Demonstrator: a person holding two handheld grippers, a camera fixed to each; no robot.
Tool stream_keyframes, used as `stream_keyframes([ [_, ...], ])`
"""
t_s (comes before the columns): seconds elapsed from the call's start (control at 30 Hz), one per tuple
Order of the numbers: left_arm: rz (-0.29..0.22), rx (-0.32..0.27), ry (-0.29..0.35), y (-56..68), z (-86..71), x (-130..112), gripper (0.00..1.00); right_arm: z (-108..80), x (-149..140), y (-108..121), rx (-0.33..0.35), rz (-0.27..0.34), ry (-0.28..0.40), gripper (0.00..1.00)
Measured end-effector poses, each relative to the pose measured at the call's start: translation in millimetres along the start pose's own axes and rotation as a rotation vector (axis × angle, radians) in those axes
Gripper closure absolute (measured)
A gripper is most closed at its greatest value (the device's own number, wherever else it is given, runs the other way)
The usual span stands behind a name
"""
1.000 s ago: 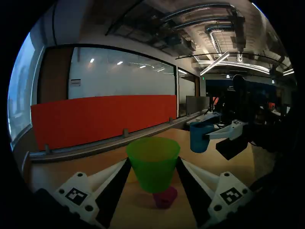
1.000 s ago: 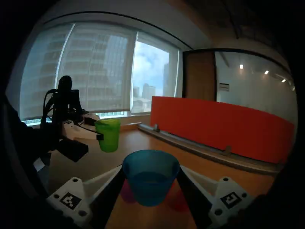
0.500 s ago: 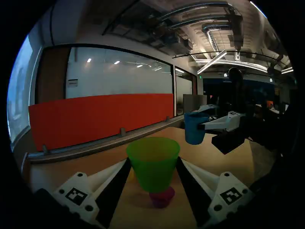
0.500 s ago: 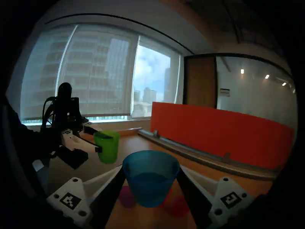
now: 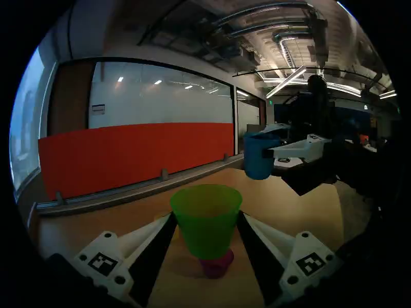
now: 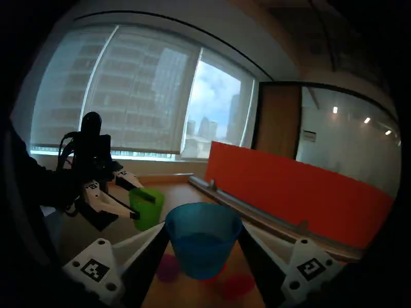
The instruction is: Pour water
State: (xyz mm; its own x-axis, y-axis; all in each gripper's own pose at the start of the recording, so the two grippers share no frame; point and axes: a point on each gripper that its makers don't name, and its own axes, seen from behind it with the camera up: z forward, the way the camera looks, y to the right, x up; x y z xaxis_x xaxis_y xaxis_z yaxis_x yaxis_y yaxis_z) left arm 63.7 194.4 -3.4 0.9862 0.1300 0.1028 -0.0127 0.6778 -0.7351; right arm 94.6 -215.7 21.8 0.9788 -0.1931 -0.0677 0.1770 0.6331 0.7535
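Over the wooden worktop (image 5: 293,200), the right claw (image 6: 203,226) grips a water-filled blue plastic cup (image 6: 203,244), the left claw (image 5: 206,215) a green plastic cup (image 5: 206,231): seemingly the approach, with aligning and tilting next.

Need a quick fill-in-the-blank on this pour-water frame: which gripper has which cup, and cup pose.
1. The left gripper is shut on a cup coloured ___.
2. The right gripper is shut on a cup coloured ___.
3. The green cup and the blue cup are both held ___, neither tipped to pour.
Missing words: green; blue; upright.
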Motion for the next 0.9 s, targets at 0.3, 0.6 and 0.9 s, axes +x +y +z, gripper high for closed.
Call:
stream_keyframes([
  [0.3, 0.002, -0.002, 0.001, 4.7, 1.0, -4.7, 0.16, 9.6, 16.5, 0.1, 0.009, -0.109, -0.005, 0.09],
  [0.6, -0.004, -0.006, 0.005, 8.4, 2.8, -5.1, 0.16, 22.2, 34.8, -1.3, 0.012, -0.201, -0.004, 0.09],
  [0.9, 0.0, -0.011, 0.003, 11.2, 4.1, -6.7, 0.17, 34.9, 48.6, -4.2, 0.01, -0.296, -0.004, 0.09],
])
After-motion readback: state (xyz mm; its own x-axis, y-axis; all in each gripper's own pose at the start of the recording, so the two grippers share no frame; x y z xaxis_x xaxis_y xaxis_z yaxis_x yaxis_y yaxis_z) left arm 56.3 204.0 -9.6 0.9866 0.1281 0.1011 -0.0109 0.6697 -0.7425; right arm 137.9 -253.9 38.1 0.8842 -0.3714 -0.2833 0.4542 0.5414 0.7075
